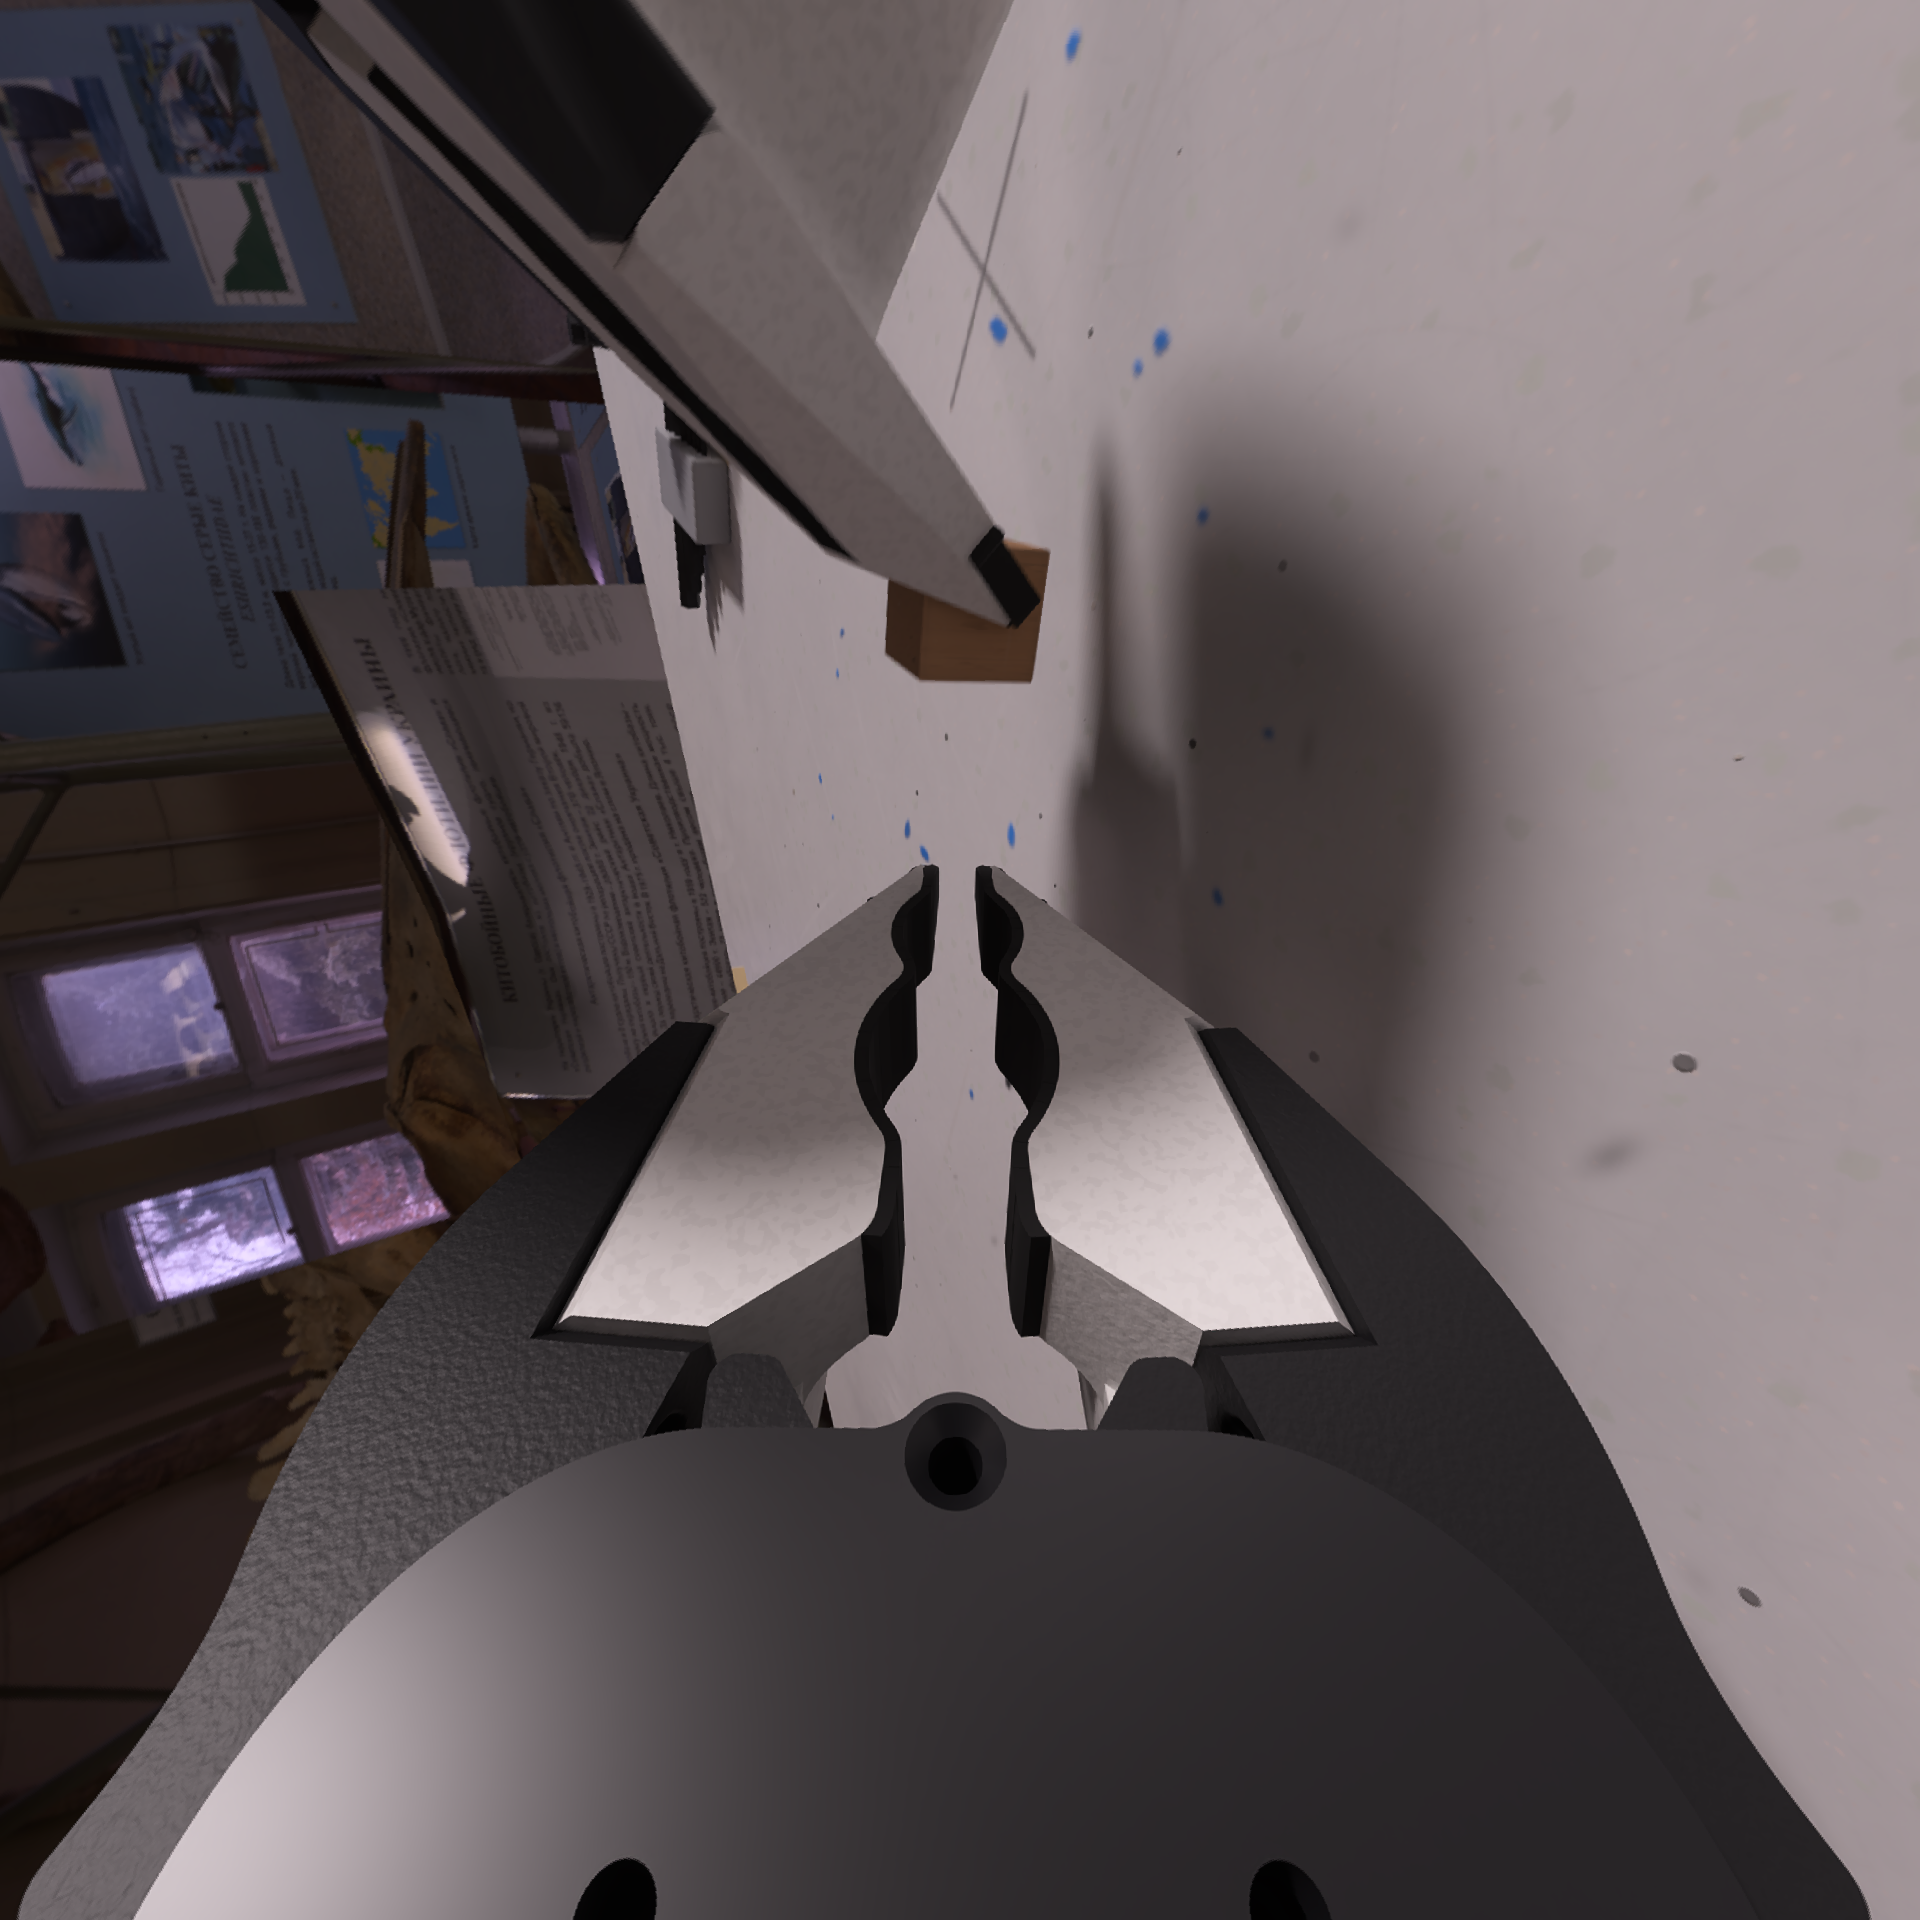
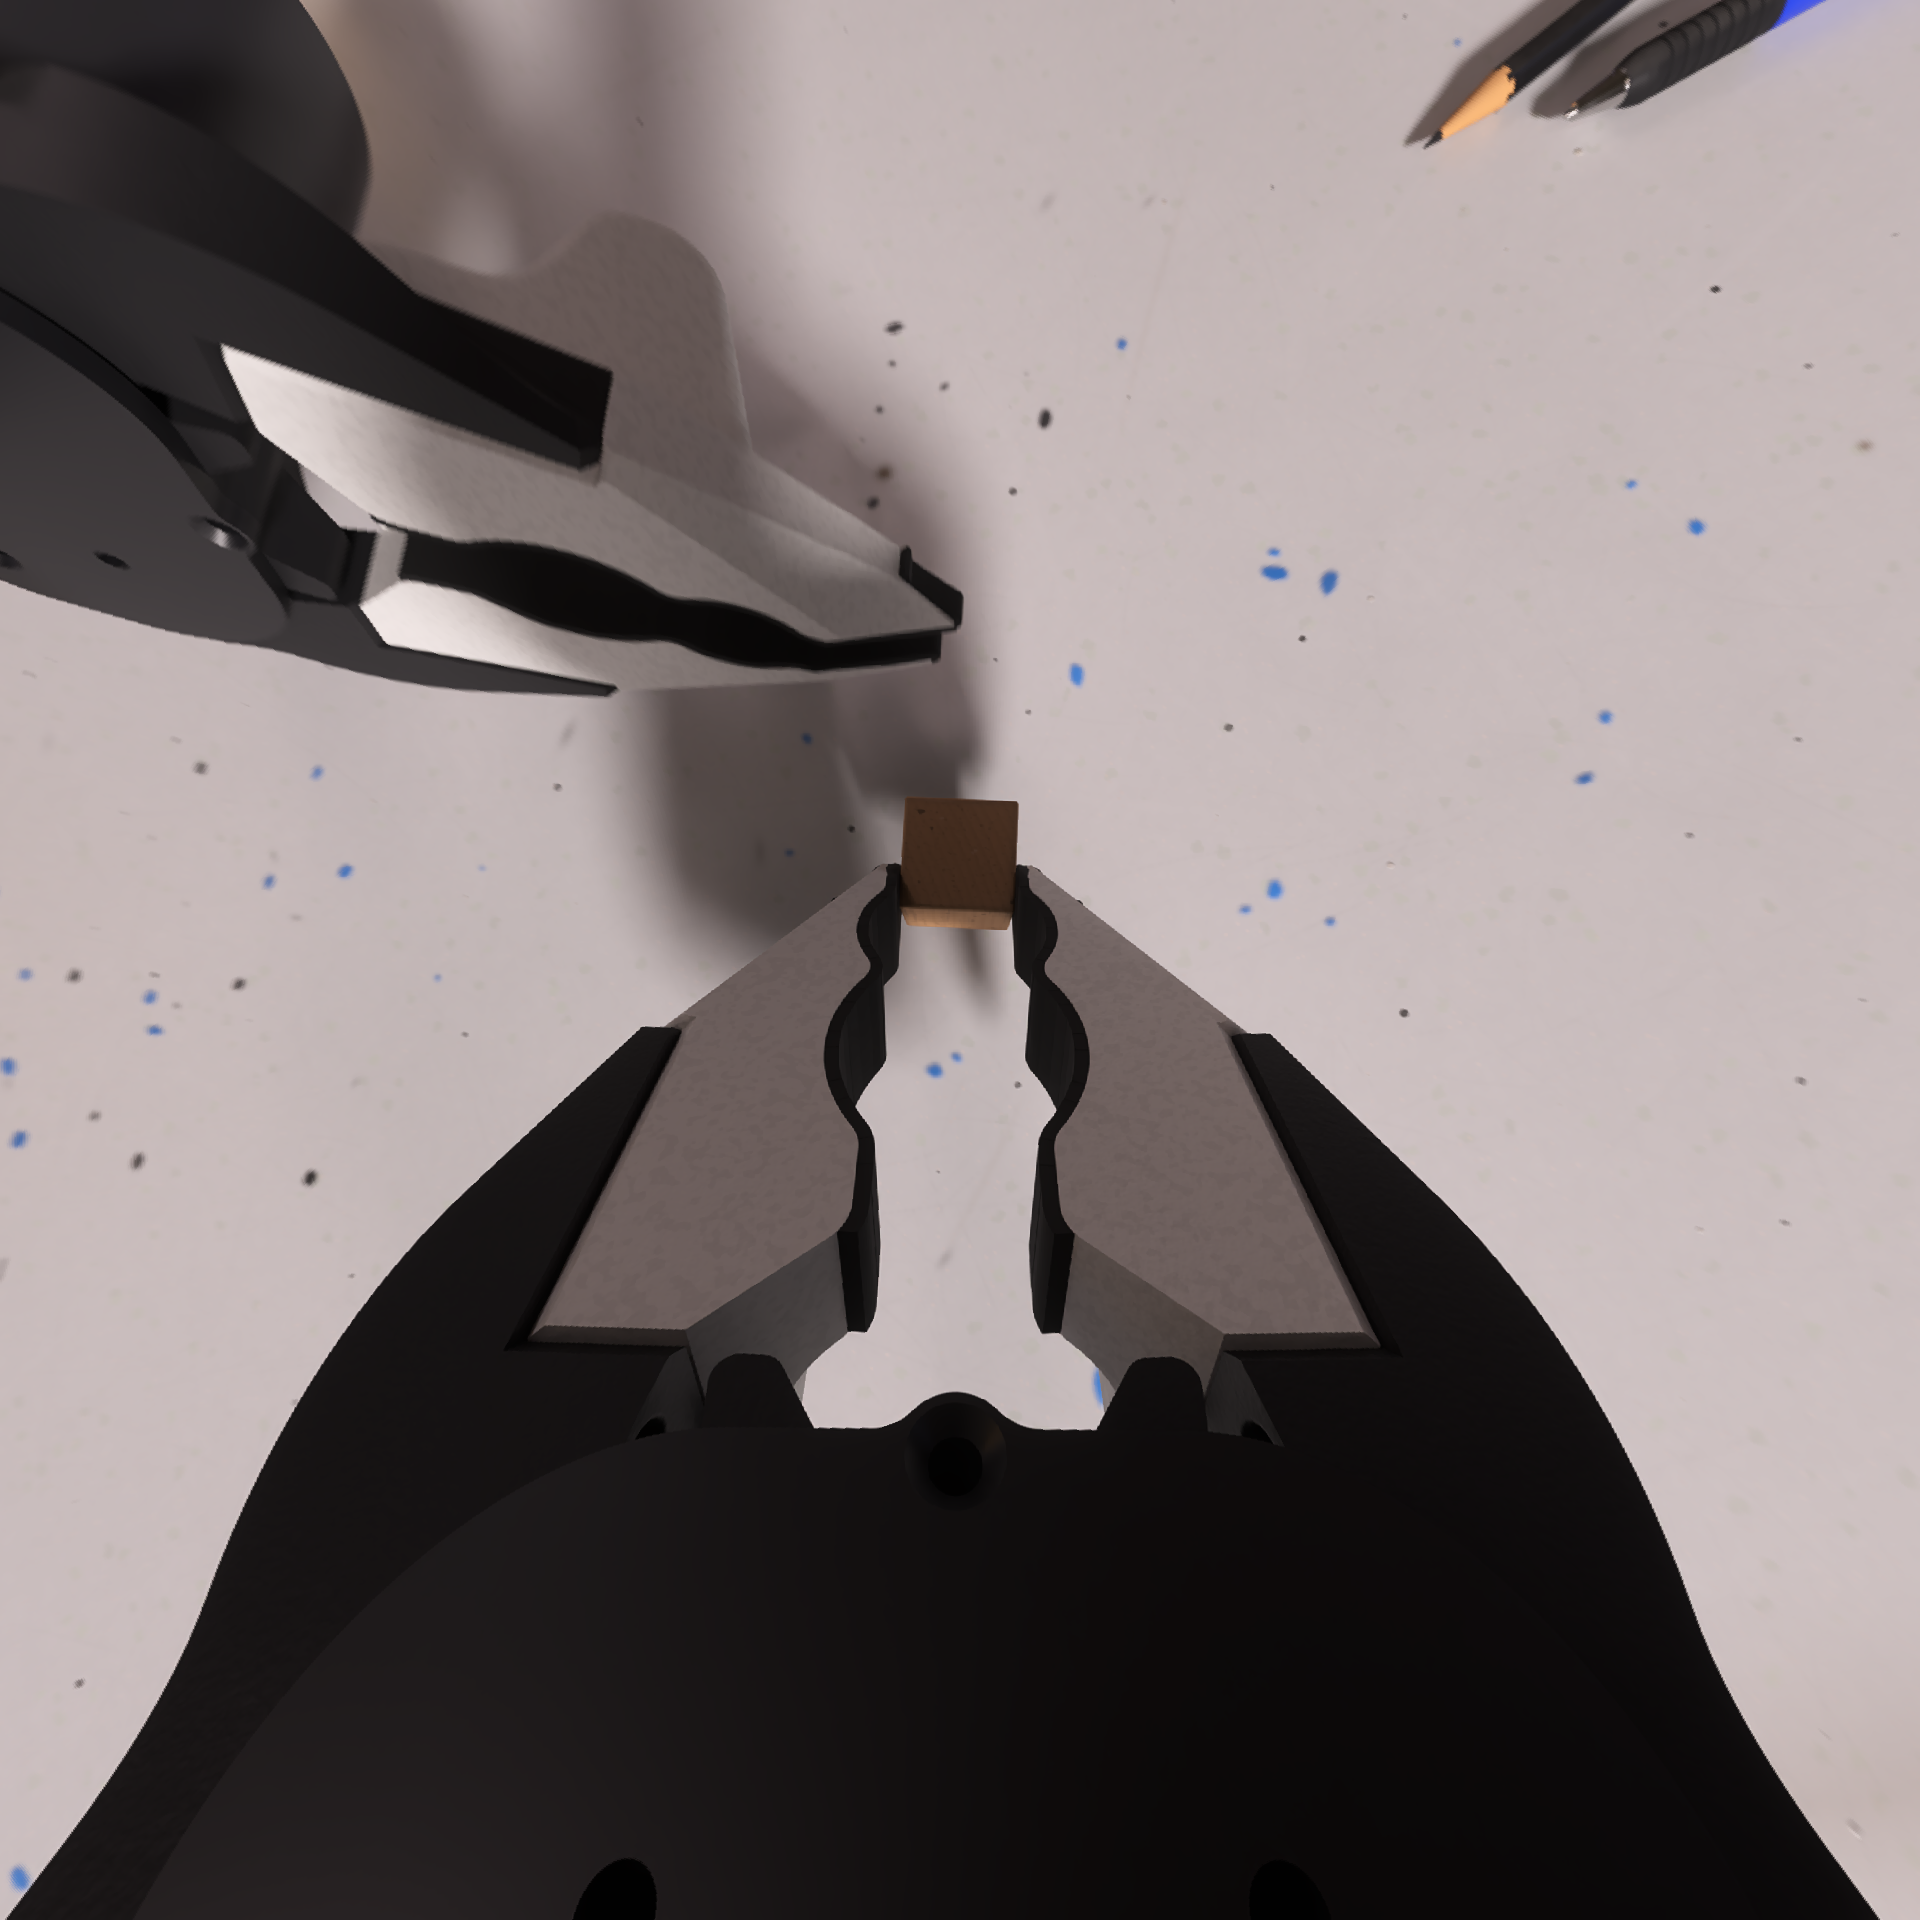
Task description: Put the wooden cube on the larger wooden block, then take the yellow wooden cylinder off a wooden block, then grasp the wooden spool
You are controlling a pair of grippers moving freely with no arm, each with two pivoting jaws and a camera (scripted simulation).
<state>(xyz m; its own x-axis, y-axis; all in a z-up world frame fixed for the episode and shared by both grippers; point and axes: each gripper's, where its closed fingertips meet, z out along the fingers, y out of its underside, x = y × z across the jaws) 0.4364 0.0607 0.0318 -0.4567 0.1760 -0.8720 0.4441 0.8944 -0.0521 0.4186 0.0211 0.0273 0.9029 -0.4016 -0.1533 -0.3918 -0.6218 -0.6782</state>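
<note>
Right gripper pinches the wooden cube at its very tips above the speckled worktop; left gripper, jaws nearly closed, holds nothing. Carry level, slowly; no block in view.

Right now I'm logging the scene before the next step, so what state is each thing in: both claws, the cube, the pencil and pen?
Right claw: shut on the cube, fingertips clamping its two sides.
Cube: held at the fingertips, lifted off the table.
Left claw: shut, holding nothing.
Pencil: lying flat on the table.
Pen: lying flat beside the pencil.
</note>
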